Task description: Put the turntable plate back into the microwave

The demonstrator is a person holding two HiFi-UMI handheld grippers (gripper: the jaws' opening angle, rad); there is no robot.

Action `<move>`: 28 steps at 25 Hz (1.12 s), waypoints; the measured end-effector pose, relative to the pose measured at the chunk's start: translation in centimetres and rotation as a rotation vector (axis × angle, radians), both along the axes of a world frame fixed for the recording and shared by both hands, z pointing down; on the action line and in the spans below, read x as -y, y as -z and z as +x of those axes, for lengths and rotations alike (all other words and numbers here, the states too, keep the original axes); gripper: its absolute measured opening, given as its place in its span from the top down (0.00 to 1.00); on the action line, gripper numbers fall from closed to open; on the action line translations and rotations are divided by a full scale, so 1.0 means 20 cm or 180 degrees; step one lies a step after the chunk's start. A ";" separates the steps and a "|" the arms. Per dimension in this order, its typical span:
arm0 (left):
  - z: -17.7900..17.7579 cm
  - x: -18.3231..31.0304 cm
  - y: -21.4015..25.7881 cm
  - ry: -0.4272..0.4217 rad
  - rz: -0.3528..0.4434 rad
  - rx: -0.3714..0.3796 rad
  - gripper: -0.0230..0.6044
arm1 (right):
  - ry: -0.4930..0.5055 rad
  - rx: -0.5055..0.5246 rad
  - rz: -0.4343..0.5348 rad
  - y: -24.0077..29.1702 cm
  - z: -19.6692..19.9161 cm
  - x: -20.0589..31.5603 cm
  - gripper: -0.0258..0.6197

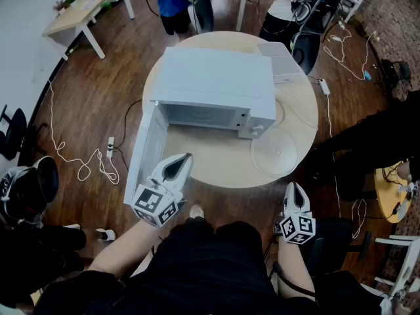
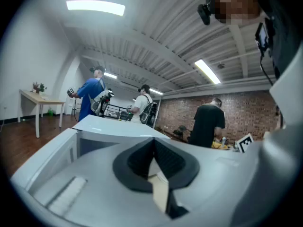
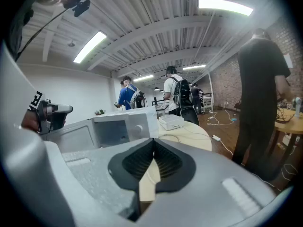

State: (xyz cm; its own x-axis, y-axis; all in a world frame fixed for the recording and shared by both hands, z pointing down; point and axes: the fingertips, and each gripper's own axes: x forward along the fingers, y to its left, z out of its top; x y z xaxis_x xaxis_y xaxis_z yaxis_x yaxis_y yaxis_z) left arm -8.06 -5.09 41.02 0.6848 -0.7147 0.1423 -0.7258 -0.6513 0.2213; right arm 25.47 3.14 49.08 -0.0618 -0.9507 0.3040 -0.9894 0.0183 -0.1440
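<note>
A white microwave (image 1: 216, 87) stands on the round wooden table (image 1: 210, 163) with its door (image 1: 146, 153) swung open to the left. The clear glass turntable plate (image 1: 274, 151) lies flat on the table just right of the microwave's front corner. My left gripper (image 1: 186, 156) is shut and empty, its tip over the table edge beside the open door. My right gripper (image 1: 295, 186) is shut and empty, a little short of the table edge below the plate. The left gripper view shows the shut left gripper (image 2: 154, 141) facing the microwave (image 2: 113, 129). In the right gripper view the shut right gripper (image 3: 154, 152) faces the microwave (image 3: 118, 129) across the table.
A flat white box (image 1: 282, 61) lies on the table behind the microwave. Cables trail over the wooden floor (image 1: 85, 166). People stand beyond the table (image 1: 174, 2), and a person in black (image 1: 374, 143) is at the right. A small desk (image 1: 79, 12) stands far left.
</note>
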 end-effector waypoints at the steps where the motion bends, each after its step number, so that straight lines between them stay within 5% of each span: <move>1: 0.02 0.02 0.00 -0.0006 -0.0017 -0.0013 0.96 | 0.0042 0.0030 -0.0054 -0.03 0.03 0.04 0.96; 8: 0.04 0.17 -0.05 0.0164 -0.0077 0.0105 0.96 | 0.0086 0.0301 -0.0625 -0.46 0.35 0.34 0.84; 12: 0.00 0.20 0.00 0.0426 -0.0083 0.0093 0.96 | 0.0222 0.0213 -0.1019 -0.73 0.45 0.46 0.68; 20: 0.02 0.25 -0.03 0.0659 -0.0216 0.0379 0.96 | 0.0128 0.0455 -0.1363 -1.00 0.65 0.68 0.67; 28: 0.11 0.31 -0.05 0.0775 -0.0289 0.0421 0.96 | 0.0251 0.0805 -0.1685 -1.15 0.61 0.64 0.68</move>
State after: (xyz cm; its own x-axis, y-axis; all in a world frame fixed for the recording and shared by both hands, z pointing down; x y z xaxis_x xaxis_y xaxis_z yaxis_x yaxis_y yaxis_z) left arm -5.86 -11.25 41.96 0.4659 -0.8360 0.2899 -0.8848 -0.4362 0.1639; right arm 37.70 -9.69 72.08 -0.2587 -0.6631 0.7024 -0.9217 -0.0482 -0.3849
